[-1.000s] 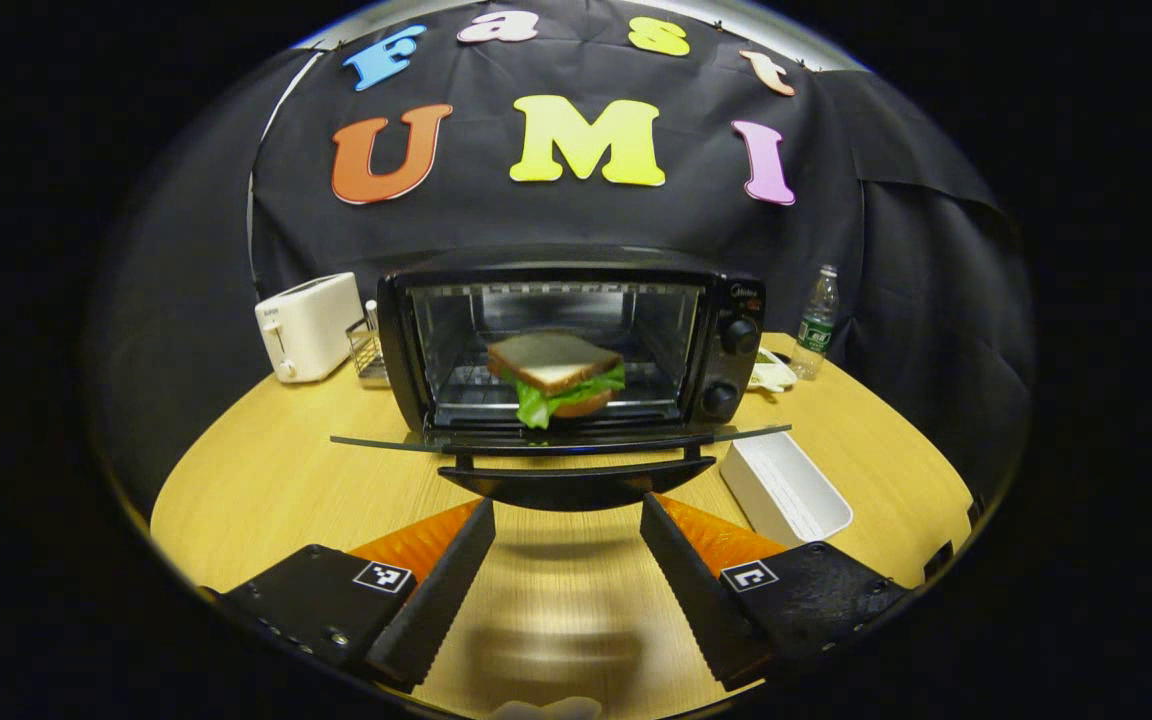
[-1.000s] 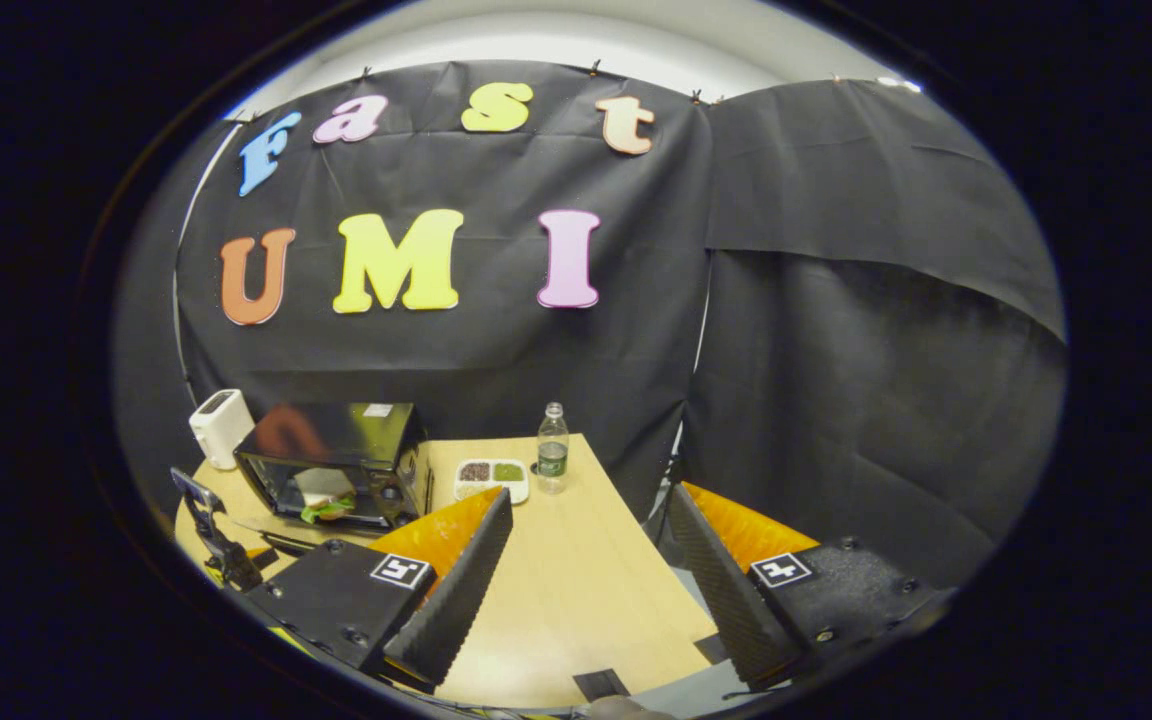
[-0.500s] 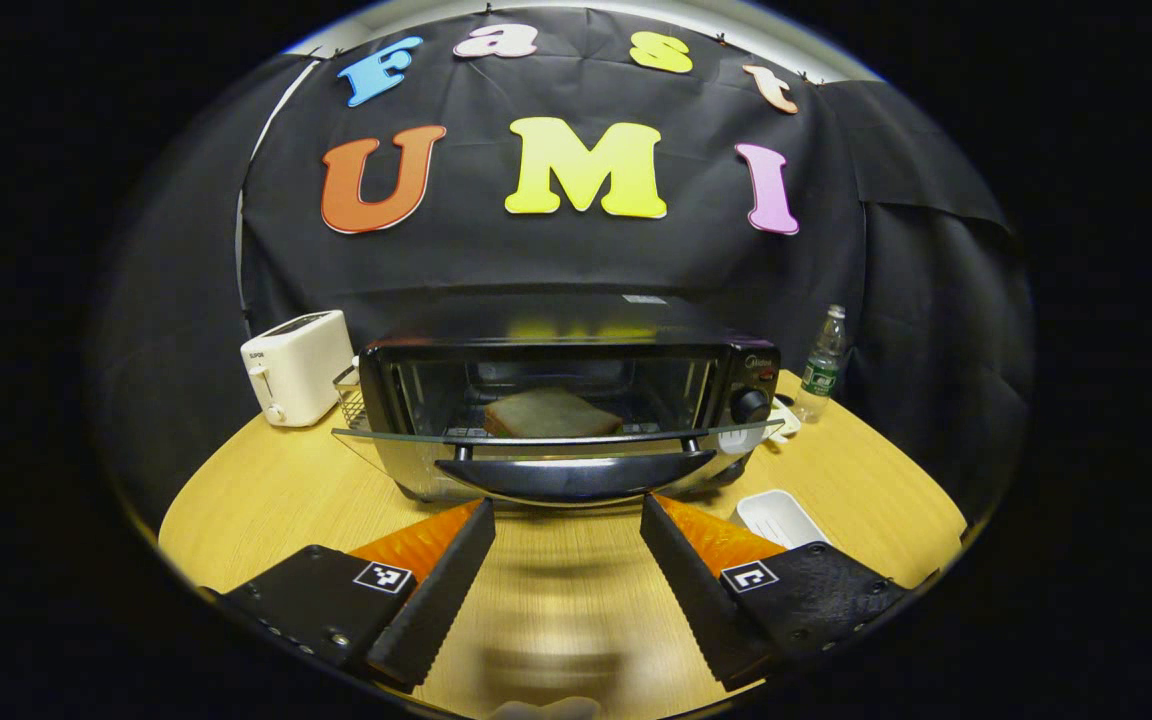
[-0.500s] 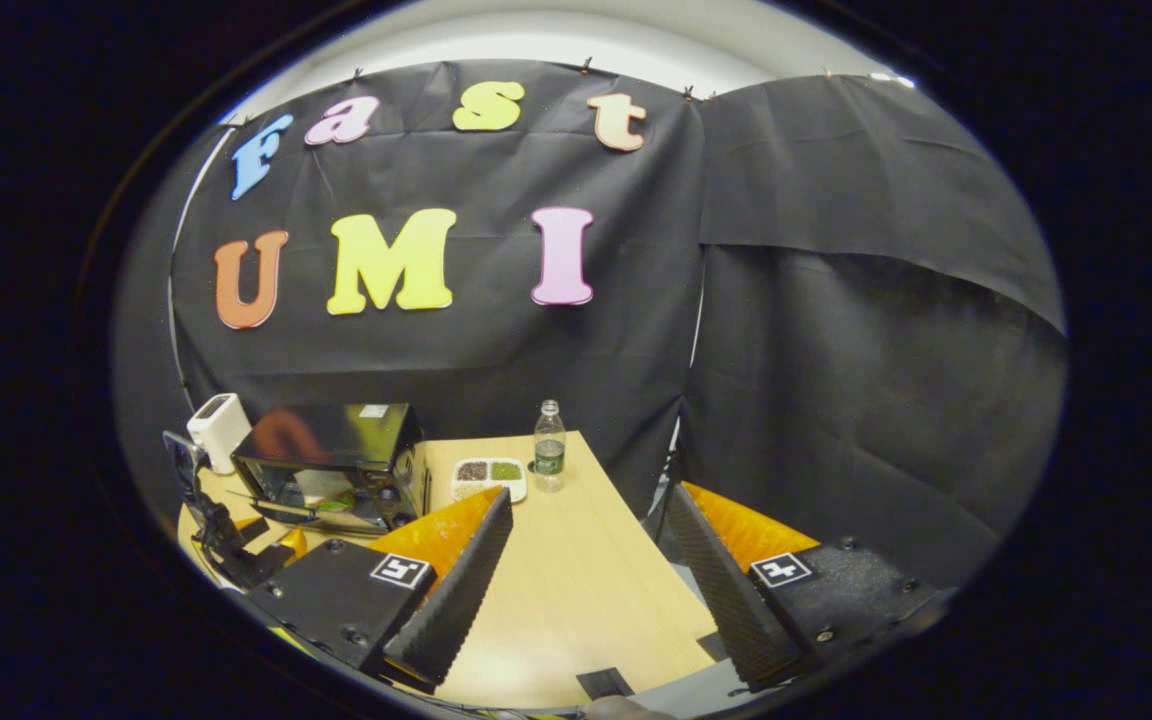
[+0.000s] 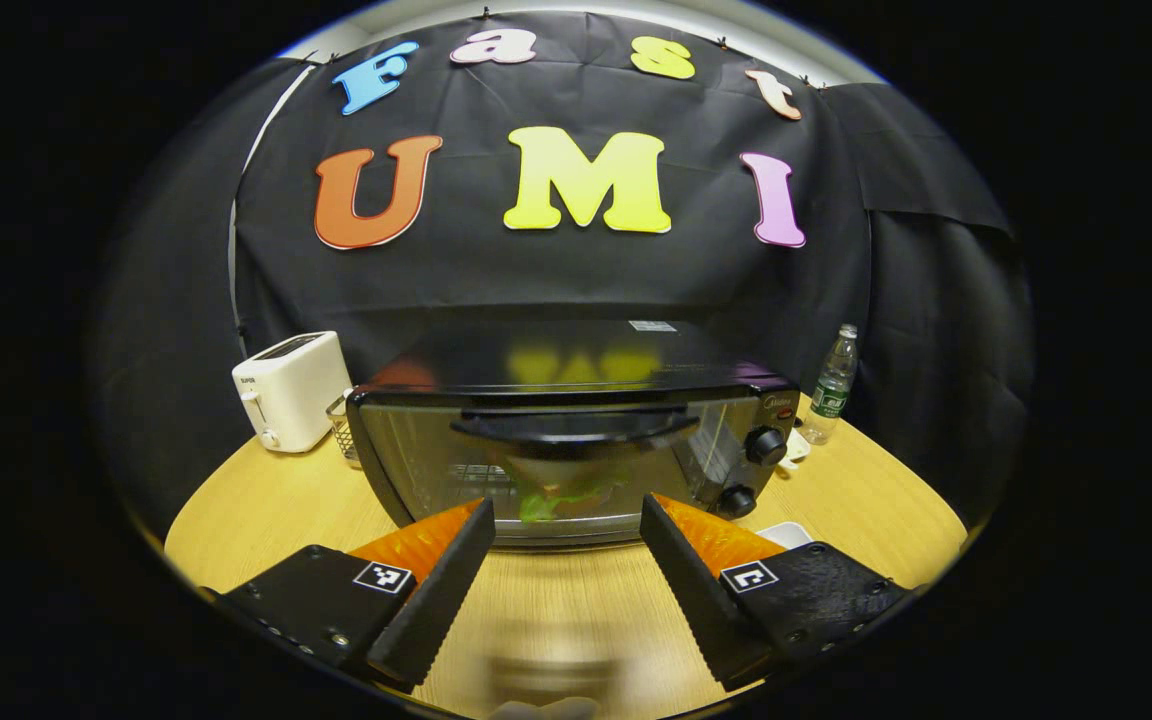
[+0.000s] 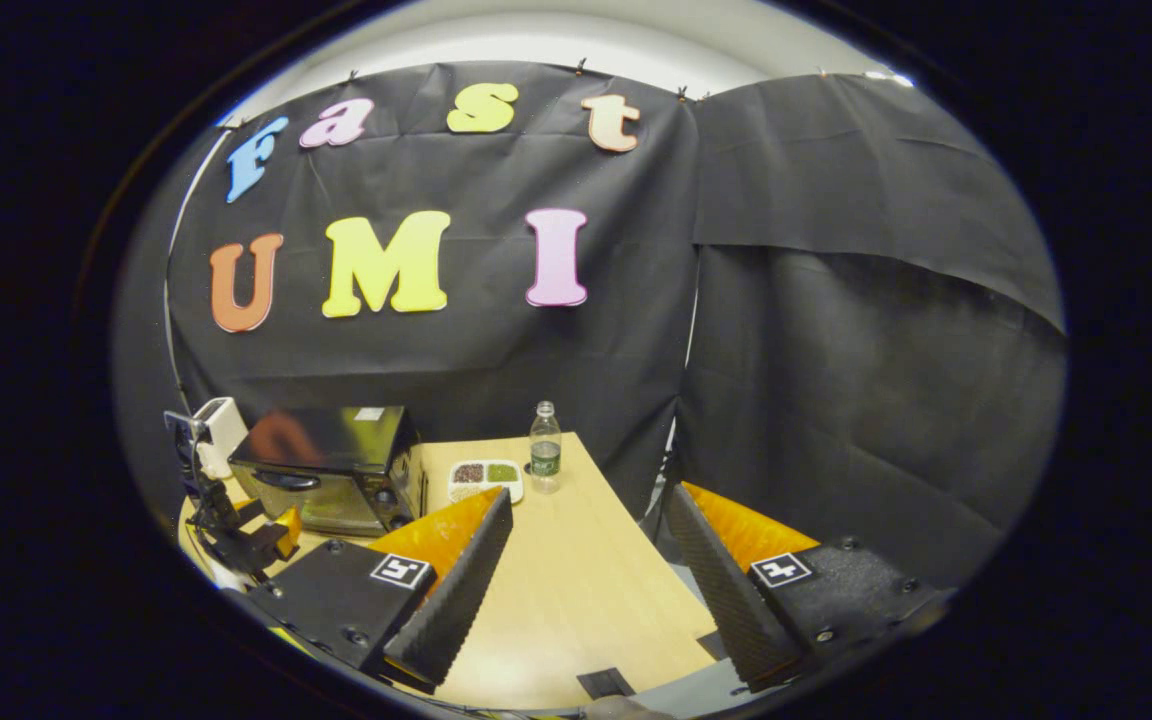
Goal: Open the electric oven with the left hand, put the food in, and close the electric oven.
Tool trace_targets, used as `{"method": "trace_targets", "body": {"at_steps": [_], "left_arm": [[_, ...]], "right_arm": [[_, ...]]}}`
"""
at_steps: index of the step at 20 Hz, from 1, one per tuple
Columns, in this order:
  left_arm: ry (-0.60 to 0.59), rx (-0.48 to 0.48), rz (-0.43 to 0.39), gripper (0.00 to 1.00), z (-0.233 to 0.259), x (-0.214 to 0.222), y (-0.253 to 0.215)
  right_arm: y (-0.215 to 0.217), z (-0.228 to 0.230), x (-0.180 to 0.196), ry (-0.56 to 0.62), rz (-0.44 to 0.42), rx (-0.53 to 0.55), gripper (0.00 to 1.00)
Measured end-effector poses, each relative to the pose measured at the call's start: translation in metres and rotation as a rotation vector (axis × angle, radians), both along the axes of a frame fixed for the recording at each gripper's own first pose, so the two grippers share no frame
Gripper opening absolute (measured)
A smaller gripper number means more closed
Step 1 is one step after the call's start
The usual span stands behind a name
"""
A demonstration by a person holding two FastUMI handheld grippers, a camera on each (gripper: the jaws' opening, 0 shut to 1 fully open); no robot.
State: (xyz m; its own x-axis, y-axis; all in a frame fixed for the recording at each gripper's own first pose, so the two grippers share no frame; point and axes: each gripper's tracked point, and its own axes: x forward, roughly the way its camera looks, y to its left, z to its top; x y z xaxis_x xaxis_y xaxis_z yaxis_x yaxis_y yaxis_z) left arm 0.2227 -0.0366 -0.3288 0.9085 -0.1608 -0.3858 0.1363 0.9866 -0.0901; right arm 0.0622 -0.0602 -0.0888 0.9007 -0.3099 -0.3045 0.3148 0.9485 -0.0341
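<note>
Left gripper view: electric oven sits on the table with its door up against the front, food dimly visible through the glass — left tongs spread apart just before it, holding nothing. Right gripper view: right tongs also spread and empty over the table's near edge, well apart from the oven; water bottle beyond.

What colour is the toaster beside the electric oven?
White; the toaster shows best in the left gripper view.
</note>
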Motion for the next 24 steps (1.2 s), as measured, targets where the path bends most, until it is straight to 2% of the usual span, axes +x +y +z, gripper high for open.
{"method": "trace_targets", "body": {"at_steps": [1, 3, 4, 7, 13, 14, 15, 16, 17, 18, 19, 20, 21, 22, 23, 24], "left_arm": [[-0.001, 0.001, 0.001, 0.96, 0.001, -0.002, 0.000], [-0.010, 0.008, -0.005, 0.96, 0.004, -0.004, 0.001], [-0.011, 0.013, -0.003, 0.96, 0.007, -0.008, 0.002], [-0.036, 0.011, 0.004, 0.96, 0.025, -0.021, 0.009], [-0.141, -0.007, 0.043, 0.96, 0.108, -0.068, 0.032], [-0.165, -0.010, 0.049, 0.96, 0.128, -0.077, 0.036], [-0.191, -0.011, 0.054, 0.96, 0.146, -0.086, 0.040], [-0.213, -0.006, 0.069, 0.96, 0.165, -0.097, 0.047], [-0.239, -0.009, 0.079, 1.00, 0.183, -0.107, 0.054], [-0.264, -0.014, 0.092, 0.96, 0.201, -0.117, 0.061], [-0.282, -0.017, 0.100, 0.96, 0.217, -0.124, 0.067], [-0.304, -0.018, 0.112, 0.96, 0.232, -0.132, 0.074], [-0.316, -0.017, 0.122, 0.96, 0.245, -0.138, 0.080], [-0.334, -0.014, 0.130, 0.96, 0.258, -0.146, 0.085], [-0.359, -0.011, 0.131, 0.96, 0.271, -0.153, 0.088], [-0.374, -0.001, 0.134, 0.95, 0.281, -0.159, 0.091]], "right_arm": [[0.001, -0.001, -0.001, -0.001, 0.001, 0.000, 1.00], [0.003, 0.001, -0.002, -0.007, 0.009, -0.009, 0.92], [0.004, 0.002, -0.001, -0.013, 0.013, -0.008, 1.00], [0.015, 0.009, -0.001, -0.035, 0.036, -0.005, 1.00], [0.052, 0.029, 0.005, -0.110, 0.130, -0.011, 1.00], [0.060, 0.032, 0.006, -0.123, 0.148, -0.007, 0.92], [0.066, 0.035, 0.006, -0.137, 0.165, -0.004, 1.00], [0.073, 0.039, 0.006, -0.148, 0.182, 0.004, 0.92], [0.082, 0.044, 0.005, -0.162, 0.204, 0.012, 0.92], [0.088, 0.049, 0.006, -0.183, 0.220, 0.016, 1.00], [0.094, 0.052, 0.006, -0.196, 0.236, 0.020, 1.00], [0.101, 0.057, 0.004, -0.210, 0.254, 0.023, 0.92], [0.107, 0.060, 0.004, -0.224, 0.268, 0.025, 0.92], [0.114, 0.065, 0.003, -0.234, 0.284, 0.022, 1.00], [0.117, 0.070, 0.002, -0.250, 0.292, 0.020, 0.92], [0.121, 0.076, 0.000, -0.261, 0.301, 0.024, 0.92]]}}
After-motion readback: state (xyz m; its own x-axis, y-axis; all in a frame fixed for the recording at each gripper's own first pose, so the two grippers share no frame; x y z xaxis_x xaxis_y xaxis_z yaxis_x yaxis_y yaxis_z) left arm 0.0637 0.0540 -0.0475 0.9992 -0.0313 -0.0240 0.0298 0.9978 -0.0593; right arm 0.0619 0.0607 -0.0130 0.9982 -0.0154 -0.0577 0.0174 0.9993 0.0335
